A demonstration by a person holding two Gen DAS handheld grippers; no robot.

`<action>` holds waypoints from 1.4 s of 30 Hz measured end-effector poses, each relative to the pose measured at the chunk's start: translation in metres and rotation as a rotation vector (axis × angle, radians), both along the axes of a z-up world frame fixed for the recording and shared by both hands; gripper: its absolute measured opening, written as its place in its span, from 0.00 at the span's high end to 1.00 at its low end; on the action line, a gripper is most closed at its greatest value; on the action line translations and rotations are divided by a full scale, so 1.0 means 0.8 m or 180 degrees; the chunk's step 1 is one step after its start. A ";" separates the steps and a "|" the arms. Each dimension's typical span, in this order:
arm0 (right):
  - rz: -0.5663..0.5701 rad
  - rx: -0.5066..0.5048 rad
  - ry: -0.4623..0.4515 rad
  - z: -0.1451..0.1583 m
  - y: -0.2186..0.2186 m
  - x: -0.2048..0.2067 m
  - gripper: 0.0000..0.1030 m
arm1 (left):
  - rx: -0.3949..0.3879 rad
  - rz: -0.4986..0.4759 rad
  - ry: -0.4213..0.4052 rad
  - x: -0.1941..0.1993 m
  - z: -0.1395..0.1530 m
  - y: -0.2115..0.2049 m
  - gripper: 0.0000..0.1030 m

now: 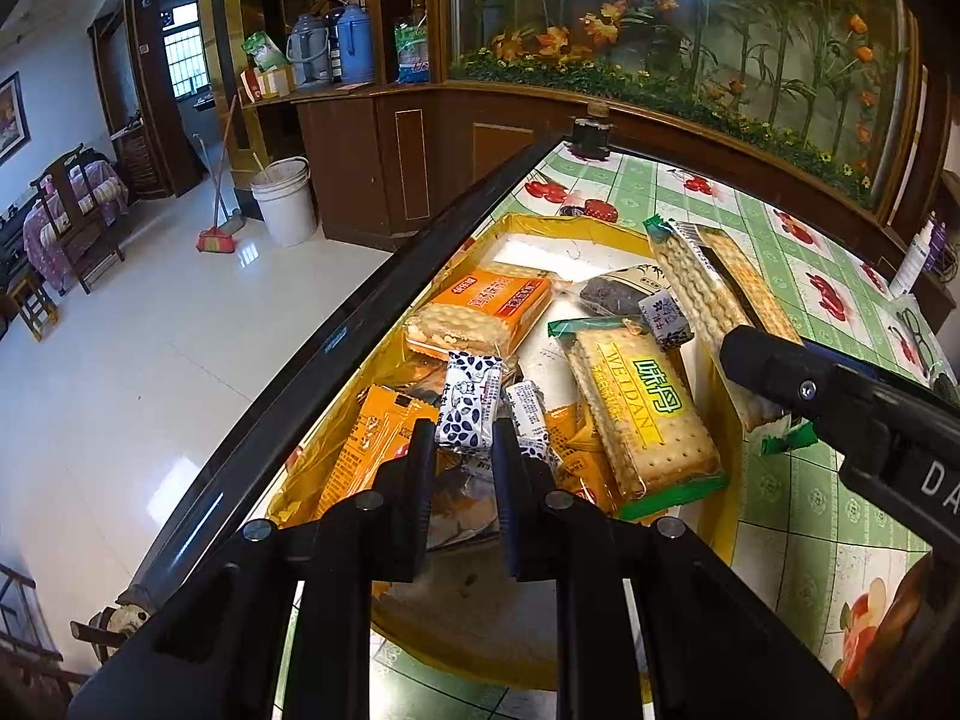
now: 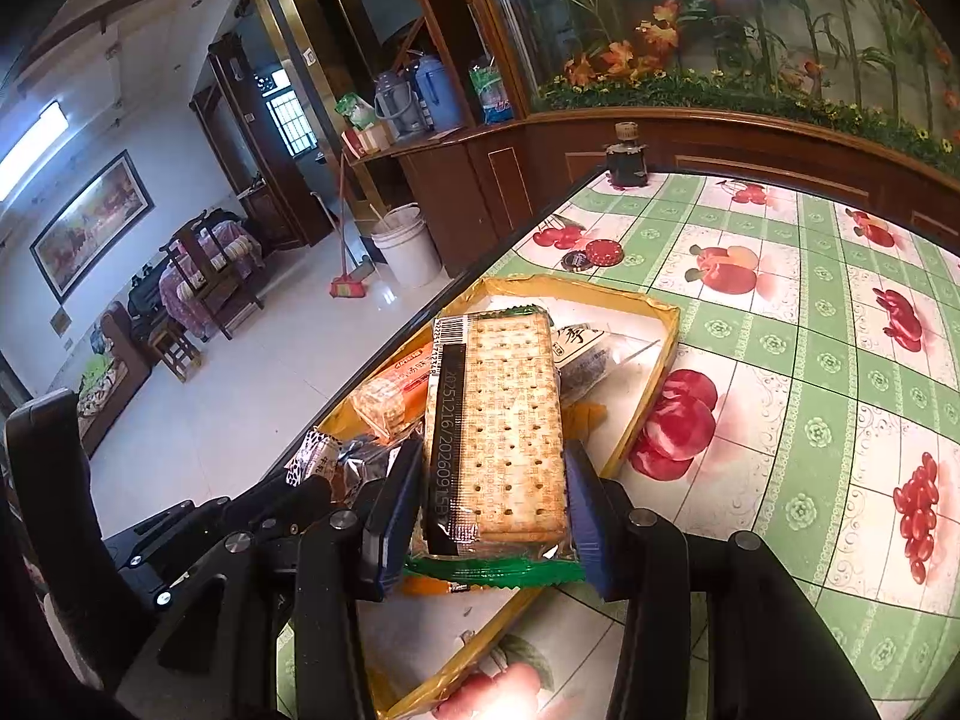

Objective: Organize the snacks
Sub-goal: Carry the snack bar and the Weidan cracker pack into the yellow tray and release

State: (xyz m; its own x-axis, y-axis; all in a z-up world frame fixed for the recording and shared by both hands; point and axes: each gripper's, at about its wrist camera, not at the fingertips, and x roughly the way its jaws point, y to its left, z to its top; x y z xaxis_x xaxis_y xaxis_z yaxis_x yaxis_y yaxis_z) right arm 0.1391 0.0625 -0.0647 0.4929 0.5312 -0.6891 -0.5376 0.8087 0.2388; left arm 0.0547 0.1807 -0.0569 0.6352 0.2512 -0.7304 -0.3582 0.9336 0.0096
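Note:
A shallow yellow-rimmed tray (image 1: 558,223) on the fruit-print table holds several snack packets. My left gripper (image 1: 463,429) is shut on a small blue-and-white candy (image 1: 469,402), held over the tray. My right gripper (image 2: 493,465) is shut on a long cracker packet with green ends (image 2: 498,432), held above the tray (image 2: 648,396); in the left wrist view this packet (image 1: 708,294) slants over the tray's right side. In the tray lie a green WEIDAN cracker pack (image 1: 642,414), an orange biscuit pack (image 1: 480,312), orange sachets (image 1: 375,438) and a dark seed packet (image 1: 612,294).
The table's dark left edge (image 1: 360,330) drops to a tiled floor. A dark bottle (image 2: 625,159) stands at the table's far corner, with two small round lids (image 2: 594,255) near it. A wooden cabinet with a plant display (image 2: 720,120) runs behind. A white bucket (image 1: 285,201) stands on the floor.

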 end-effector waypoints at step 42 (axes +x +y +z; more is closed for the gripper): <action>-0.0022 -0.0146 0.0273 -0.043 0.066 0.093 0.52 | 0.0048 -0.0015 0.0288 0.064 -0.033 0.013 0.83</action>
State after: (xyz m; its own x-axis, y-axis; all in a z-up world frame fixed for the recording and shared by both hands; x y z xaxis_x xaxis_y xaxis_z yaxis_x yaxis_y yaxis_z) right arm 0.2136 0.1155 -0.0993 0.4345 0.4948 -0.7525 -0.5112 0.8234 0.2463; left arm 0.1059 0.1912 -0.0831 0.5681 0.2598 -0.7809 -0.3508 0.9348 0.0558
